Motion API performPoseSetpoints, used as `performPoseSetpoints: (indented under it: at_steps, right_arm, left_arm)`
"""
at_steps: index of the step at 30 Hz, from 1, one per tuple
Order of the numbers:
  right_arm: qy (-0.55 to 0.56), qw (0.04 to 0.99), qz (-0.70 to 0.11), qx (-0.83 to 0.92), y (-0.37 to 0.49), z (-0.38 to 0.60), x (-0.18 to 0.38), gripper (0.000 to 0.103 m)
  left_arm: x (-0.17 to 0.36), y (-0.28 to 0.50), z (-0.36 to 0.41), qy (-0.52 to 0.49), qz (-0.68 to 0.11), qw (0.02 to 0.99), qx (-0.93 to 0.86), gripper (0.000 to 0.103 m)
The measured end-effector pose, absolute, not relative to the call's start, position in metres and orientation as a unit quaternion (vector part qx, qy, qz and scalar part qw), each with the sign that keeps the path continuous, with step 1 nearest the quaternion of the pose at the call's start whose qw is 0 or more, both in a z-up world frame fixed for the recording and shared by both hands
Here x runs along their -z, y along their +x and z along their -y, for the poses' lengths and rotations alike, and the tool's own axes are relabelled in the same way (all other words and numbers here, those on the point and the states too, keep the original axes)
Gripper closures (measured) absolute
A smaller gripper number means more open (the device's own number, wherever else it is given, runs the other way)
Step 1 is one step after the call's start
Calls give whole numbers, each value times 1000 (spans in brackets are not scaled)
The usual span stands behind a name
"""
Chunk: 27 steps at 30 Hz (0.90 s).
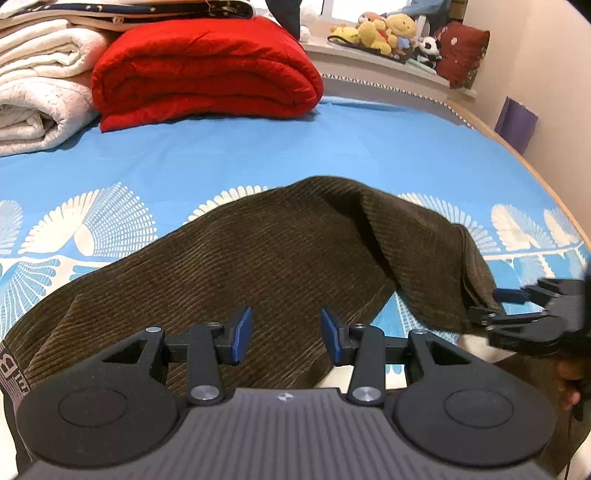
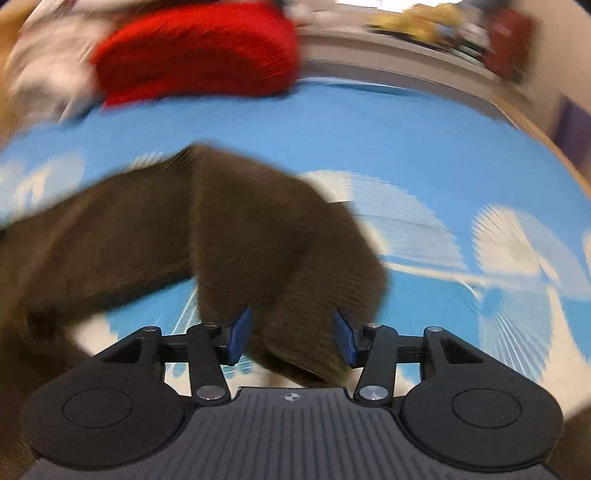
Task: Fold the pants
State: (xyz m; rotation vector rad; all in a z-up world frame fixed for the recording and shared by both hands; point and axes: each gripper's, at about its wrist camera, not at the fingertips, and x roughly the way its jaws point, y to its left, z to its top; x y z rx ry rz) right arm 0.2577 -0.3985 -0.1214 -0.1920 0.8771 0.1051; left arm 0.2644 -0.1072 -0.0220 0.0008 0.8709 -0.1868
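Brown corduroy pants [image 1: 258,258] lie across a blue patterned bed sheet [image 1: 332,140], waistband at the lower left. My left gripper [image 1: 286,334] is open just above the pants' middle, holding nothing. My right gripper [image 2: 293,334] shows in the left wrist view at the far right [image 1: 491,302], at the hanging end of the pants. In the blurred right wrist view its jaws stand wide apart with a fold of the pants [image 2: 258,236] draped between them; the pads do not press the cloth.
A folded red blanket [image 1: 207,70] and white folded quilts [image 1: 37,85] sit at the back left of the bed. Plush toys [image 1: 384,31] line a windowsill beyond. The bed's wooden edge [image 1: 524,166] curves along the right.
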Motion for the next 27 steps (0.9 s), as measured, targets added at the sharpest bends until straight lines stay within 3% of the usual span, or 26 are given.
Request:
performPoseSetpoints:
  at_steps: [3, 5, 6, 13, 14, 15, 17, 20, 22, 23, 25, 27]
  right_arm:
    - [-205, 884, -420, -9, 267, 377, 146, 57]
    - [-225, 881, -416, 8, 268, 381, 152, 81]
    - [-215, 883, -418, 12, 270, 387, 151, 86]
    - [10, 930, -365, 24, 280, 467, 81, 90]
    - [64, 935, -347, 24, 283, 485, 70, 90]
    - [114, 937, -329, 30, 286, 505, 60, 90]
    - [201, 936, -284, 45, 291, 546, 46, 91]
    - [316, 932, -160, 73, 270, 605, 24, 91]
    - [303, 942, -58, 131, 232, 623, 11, 91]
    - [286, 938, -49, 188, 218, 629, 15, 91]
    - [302, 894, -118, 310, 205, 652, 46, 91]
    - [354, 829, -255, 350, 205, 685, 102, 91]
  left_arm:
    - [40, 270, 109, 18, -441, 891, 106, 51]
    - [55, 275, 111, 22, -457, 882, 115, 50]
    - [62, 278, 112, 19, -464, 877, 123, 48]
    - [110, 295, 140, 30, -491, 855, 166, 46]
    - [117, 295, 144, 46, -493, 853, 165, 49]
    - [123, 294, 148, 68, -493, 854, 154, 72]
    - [125, 293, 147, 103, -487, 857, 132, 92]
    - [111, 289, 138, 95, -495, 850, 150, 94]
    - [107, 284, 134, 114, -498, 842, 172, 94]
    - [107, 282, 132, 125, -502, 837, 179, 94]
    - [110, 278, 128, 140, -514, 825, 189, 94]
    - [111, 276, 124, 144, -516, 821, 199, 94]
